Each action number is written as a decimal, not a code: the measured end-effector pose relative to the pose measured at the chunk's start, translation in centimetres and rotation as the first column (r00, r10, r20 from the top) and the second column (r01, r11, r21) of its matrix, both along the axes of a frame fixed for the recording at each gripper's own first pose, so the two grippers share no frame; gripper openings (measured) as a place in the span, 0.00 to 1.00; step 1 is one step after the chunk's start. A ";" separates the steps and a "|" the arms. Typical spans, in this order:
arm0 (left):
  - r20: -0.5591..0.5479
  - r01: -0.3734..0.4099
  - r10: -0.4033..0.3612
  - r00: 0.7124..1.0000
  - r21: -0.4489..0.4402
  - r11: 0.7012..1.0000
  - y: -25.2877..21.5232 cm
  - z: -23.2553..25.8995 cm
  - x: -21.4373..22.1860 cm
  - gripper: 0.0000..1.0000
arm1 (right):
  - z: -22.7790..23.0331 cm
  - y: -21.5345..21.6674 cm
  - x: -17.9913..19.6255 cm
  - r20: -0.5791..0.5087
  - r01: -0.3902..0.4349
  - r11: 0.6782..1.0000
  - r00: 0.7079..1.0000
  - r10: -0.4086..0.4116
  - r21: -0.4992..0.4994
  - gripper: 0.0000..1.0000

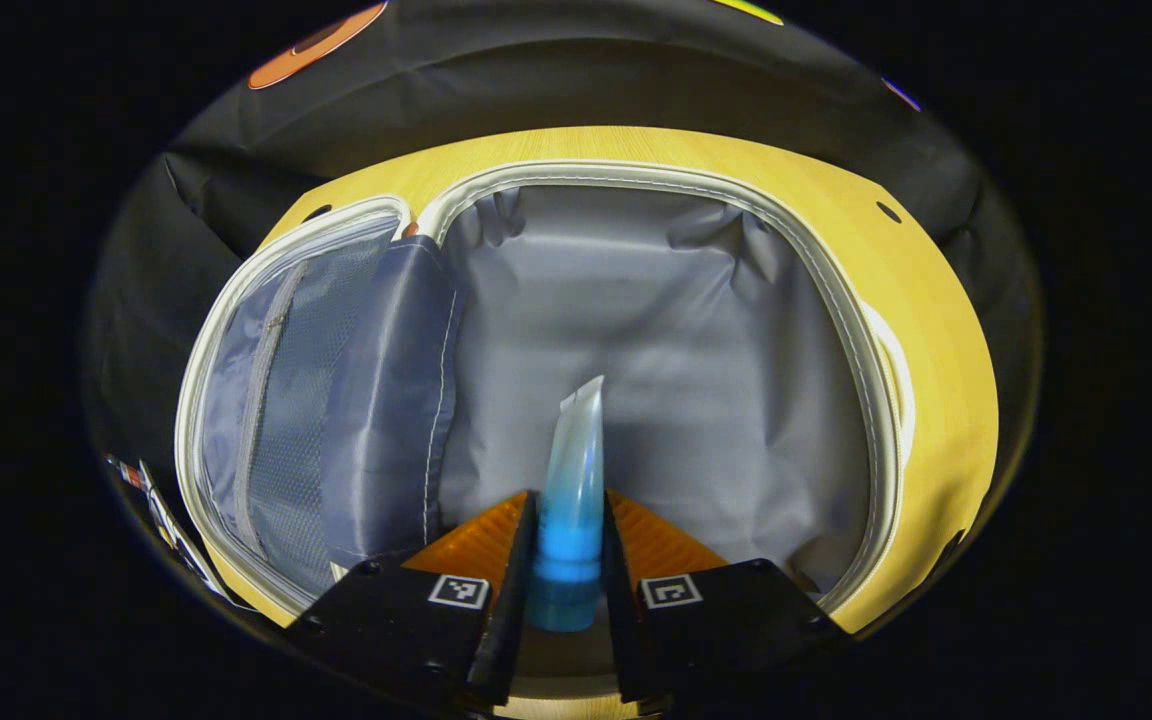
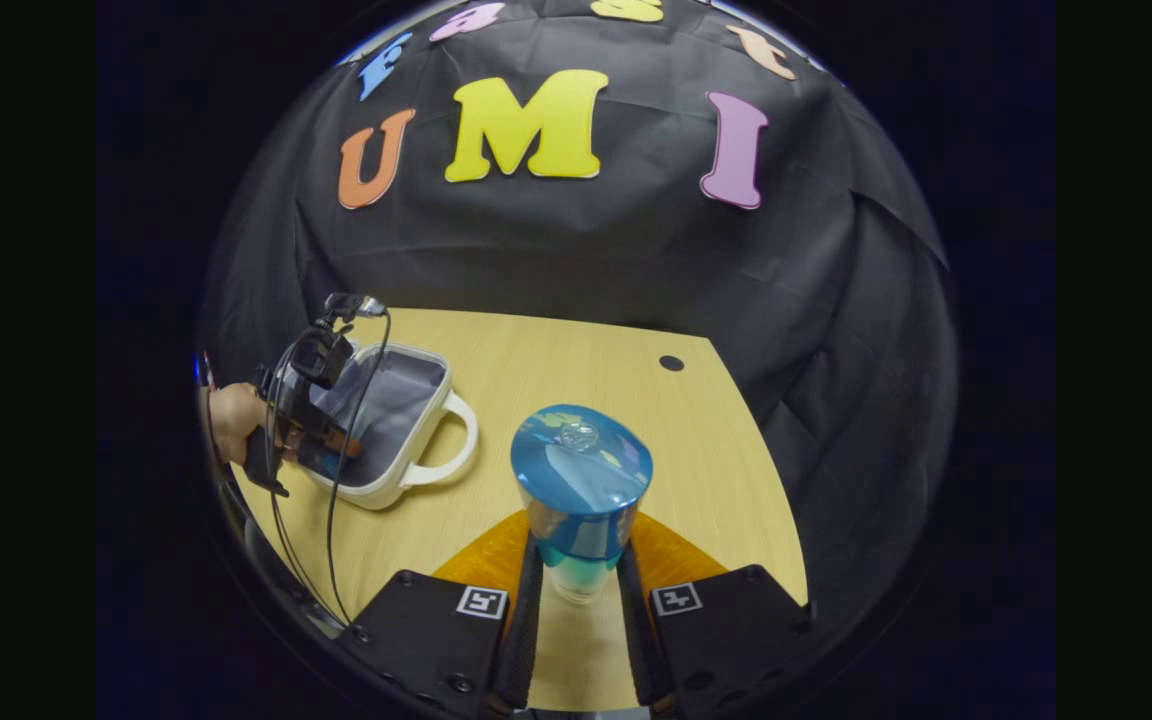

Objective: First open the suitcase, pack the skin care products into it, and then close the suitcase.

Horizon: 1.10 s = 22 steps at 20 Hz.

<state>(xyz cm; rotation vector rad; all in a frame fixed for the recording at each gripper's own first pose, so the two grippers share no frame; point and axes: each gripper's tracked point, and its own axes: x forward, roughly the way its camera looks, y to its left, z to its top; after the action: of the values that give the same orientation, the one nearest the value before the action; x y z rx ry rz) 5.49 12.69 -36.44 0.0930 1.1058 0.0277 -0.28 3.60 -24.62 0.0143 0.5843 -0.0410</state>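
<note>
Soft plastic tube [image 1: 572, 490], light and squashy, sits pinched at its blue cap end in the left tongs [image 1: 570, 560] over the open suitcase [image 1: 836, 300], while the right tongs [image 2: 581, 580] clamp a smooth, likely slippery blue-capped bottle [image 2: 581, 490] low on its clear body

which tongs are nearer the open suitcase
Left. The left tongs, gripping a blue tube, hang over the open suitcase lining. The right tongs, holding a blue-capped bottle, are off to its side above the table.

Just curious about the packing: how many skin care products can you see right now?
2: a tube clamped in the left hand-held gripper above the open suitcase; a blue-capped bottle in the right one.
</note>
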 end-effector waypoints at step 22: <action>0.720 0.027 0.030 0.693 -0.067 0.997 7.2 25.2 -12.0 0.96 | -6.3 26.4 10.6 -0.158 -0.285 0.956 0.943 0.293 0.071 0.36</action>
<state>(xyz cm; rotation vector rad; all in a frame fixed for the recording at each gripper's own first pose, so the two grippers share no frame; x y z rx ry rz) -6.49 19.92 -11.29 0.0086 0.3017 0.0218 10.29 29.99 -30.91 -0.0290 0.7502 0.2600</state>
